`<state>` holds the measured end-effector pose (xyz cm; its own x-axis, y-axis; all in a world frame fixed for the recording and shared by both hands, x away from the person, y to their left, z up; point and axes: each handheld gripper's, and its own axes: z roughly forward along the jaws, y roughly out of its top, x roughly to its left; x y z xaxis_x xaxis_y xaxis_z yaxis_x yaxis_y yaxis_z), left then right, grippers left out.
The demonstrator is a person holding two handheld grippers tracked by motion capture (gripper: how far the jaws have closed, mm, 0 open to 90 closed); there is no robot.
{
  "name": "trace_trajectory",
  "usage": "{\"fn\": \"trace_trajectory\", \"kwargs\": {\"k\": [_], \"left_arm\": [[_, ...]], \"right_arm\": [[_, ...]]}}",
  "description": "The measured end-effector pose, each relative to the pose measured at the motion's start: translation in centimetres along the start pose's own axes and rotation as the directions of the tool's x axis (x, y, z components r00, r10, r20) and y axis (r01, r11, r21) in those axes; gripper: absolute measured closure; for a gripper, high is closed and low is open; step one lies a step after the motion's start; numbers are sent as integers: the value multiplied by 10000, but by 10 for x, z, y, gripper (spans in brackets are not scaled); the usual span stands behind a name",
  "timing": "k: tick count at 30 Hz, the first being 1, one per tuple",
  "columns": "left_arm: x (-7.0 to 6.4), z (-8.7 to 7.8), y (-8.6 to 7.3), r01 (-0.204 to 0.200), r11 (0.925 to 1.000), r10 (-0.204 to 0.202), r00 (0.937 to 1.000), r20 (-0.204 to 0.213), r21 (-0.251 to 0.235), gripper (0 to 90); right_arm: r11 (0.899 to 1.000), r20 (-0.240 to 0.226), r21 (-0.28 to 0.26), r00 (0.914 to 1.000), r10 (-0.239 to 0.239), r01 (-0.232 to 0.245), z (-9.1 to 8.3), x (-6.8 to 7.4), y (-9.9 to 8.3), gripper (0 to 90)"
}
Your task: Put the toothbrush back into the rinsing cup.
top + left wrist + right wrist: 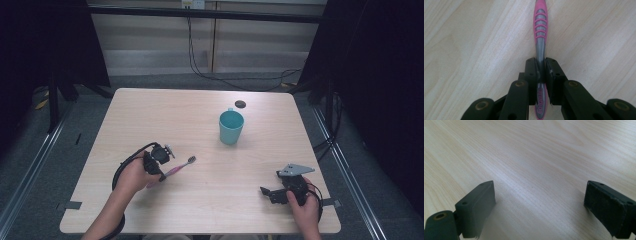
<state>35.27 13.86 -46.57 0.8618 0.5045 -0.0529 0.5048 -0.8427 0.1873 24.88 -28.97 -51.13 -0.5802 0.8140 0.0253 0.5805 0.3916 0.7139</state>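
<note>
Two forearms entering at the table's [150, 107] near edge in the high view, left gripper [161, 167] clamped on a pink-and-grey toothbrush [181, 166] near the left edge, bristles too small to make out, right gripper [268, 192] with jaws apart by the near right corner, teal cup [231, 127] toward the far edge, left gripper view, jaws pinching the toothbrush [540, 37] mid-handle just over the wood, its head cut off at the top, right gripper view, jaws wide apart above bare wood.

Toothbrush [541, 32] pink w/ grey, ribbed pink stripes; cup [231, 127] teal; table [200, 120] pale wood grain; grippers black.

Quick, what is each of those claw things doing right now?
Left gripper: closed on the pink toothbrush.
Right gripper: open, holding nothing, above the table.
</note>
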Motion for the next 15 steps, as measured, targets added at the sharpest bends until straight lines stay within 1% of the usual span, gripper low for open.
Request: {"fn": "trace_trajectory", "kwargs": {"k": [1,2,3,6,7,8,9,10,12,13,14,15], "left_arm": [[1,0,-1,44,9999,-46,10000,84,162,794],[0,0,-2,236,9997,-237,9996,141,101,783],[0,-1,-3,168,9997,-170,9998,110,186,766],[0,-1,-6,243,9996,-242,9997,-41,168,739],[0,-1,-6,190,9997,-189,9998,-43,128,764],[0,-1,-7,166,9998,-166,9999,-23,113,765],[-1,-2,-7,173,9996,-173,9998,7,213,765],[-1,-2,-7,121,9993,-123,9999,56,350,790],[-1,-2,-6,260,9985,-264,9996,80,478,798],[-2,-2,-6,244,9983,-247,9997,61,520,800],[-2,-2,-6,156,9985,-156,9999,5,519,801],[-2,-2,-6,166,9993,-167,9999,27,322,802]], "right_arm": [[10000,1,0,10000,-1,1,0,0,0,95],[10000,0,-3,10000,4,-4,0,0,0,95],[10000,2,-1,10000,-2,2,0,0,0,95],[10000,1,-3,10000,6,-6,0,0,0,95],[10000,2,0,10000,-2,2,0,0,0,95],[10000,0,-2,10000,-4,4,0,0,0,95],[10000,-1,0,10000,-3,3,0,0,0,95],[10000,1,-1,10000,-1,1,0,0,0,95],[10000,2,-1,10000,0,0,0,0,0,95],[10000,-2,0,10000,-2,2,0,0,0,95],[10000,-1,-11,10000,-6,6,0,0,0,95],[10000,1,0,10000,-3,3,0,0,0,95]]}}
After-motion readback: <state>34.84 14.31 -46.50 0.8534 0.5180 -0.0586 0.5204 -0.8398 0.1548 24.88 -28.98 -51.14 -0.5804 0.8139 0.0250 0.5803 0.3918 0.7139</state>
